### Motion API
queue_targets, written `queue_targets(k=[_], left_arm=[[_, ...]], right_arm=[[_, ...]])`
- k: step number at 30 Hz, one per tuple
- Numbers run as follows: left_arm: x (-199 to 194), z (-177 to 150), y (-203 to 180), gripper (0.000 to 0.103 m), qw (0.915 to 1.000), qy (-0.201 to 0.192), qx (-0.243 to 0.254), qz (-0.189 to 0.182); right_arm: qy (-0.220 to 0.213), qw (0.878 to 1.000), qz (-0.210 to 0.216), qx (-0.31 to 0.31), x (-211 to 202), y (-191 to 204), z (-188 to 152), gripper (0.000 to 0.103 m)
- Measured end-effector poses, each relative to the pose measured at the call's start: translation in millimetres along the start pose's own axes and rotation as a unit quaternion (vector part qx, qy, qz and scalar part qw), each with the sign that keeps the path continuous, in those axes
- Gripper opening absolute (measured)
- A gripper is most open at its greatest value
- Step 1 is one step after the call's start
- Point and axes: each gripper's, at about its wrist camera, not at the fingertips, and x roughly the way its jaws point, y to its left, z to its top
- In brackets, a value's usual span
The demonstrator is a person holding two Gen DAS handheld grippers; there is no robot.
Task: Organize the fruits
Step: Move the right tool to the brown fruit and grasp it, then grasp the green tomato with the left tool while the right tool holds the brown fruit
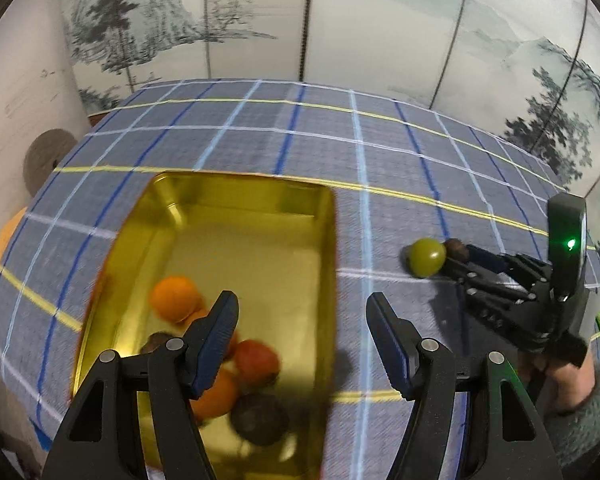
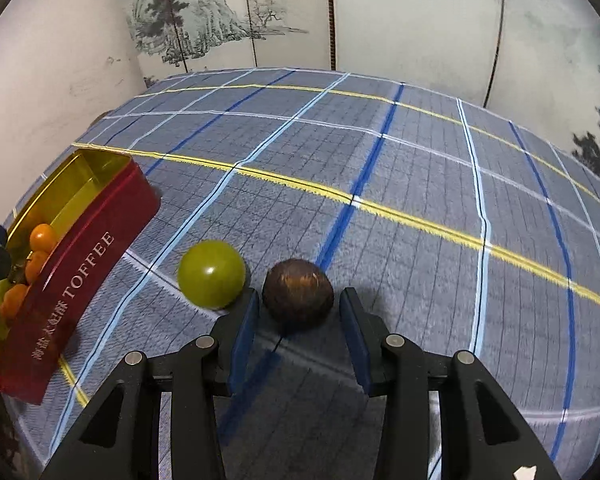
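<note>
Your right gripper (image 2: 298, 308) sits low in the centre of the right wrist view, its fingers spread to either side of a brown fruit (image 2: 298, 294) that rests on the checked cloth (image 2: 380, 160). The left pad is at the fruit's edge and a gap shows before the right pad, so the fruit is between the fingers but not clamped. Just left of it, outside the left finger, lies a green fruit (image 2: 211, 273), close to the brown one. At the left edge of that view stands the red tin (image 2: 84, 264), lettered TOFFEE, with orange fruits (image 2: 42, 237) visible inside over its gold lining. In the left wrist view your left gripper (image 1: 302, 340) hangs released in the lower centre with nothing between its fingers; its left finger is over the tin, its right finger over bare cloth. The tin fills the lower left of that frame and holds orange fruits, a red fruit (image 1: 257, 362) and a dark fruit (image 1: 260, 420), blurred. At the right of that frame your right gripper reaches onto the cloth, with the green and brown fruits at its tips. Behind the table stands a painted screen (image 2: 420, 12).
</note>
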Motion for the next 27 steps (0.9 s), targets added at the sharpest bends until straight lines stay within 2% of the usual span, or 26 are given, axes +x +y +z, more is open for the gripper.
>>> queue_targets(k=[3,11,14,19,27], left_arm=[[6.5,4.3,-13.8,0.067,0.9999,0.002,0.011,-0.002],[21.6,3.0,-42.0,0.067,0.9995,0.015,0.029,-0.001],[27.5,2.8,-50.1,0.067,0.9993,0.020,0.033,-0.005],[33.1,5.5,-59.5,0.068,0.9991,0.013,0.038,0.018],[31.2,12.3,-78.6,0.068,0.9981,0.001,0.061,0.006]], right_arm=[[-0.004,1.000,-0.009,-0.020,0.5,3.9,-1.3,0.032],[-0.005,1.000,-0.007,-0.025,-7.1,-0.6,-10.2,0.031],[-0.006,1.000,-0.014,-0.014,-13.4,-11.5,-16.9,0.031],[-0.006,0.999,-0.036,0.013,-25.9,-41.5,-30.1,0.031],[-0.006,0.997,-0.068,0.047,-43.6,-87.9,-46.7,0.032]])
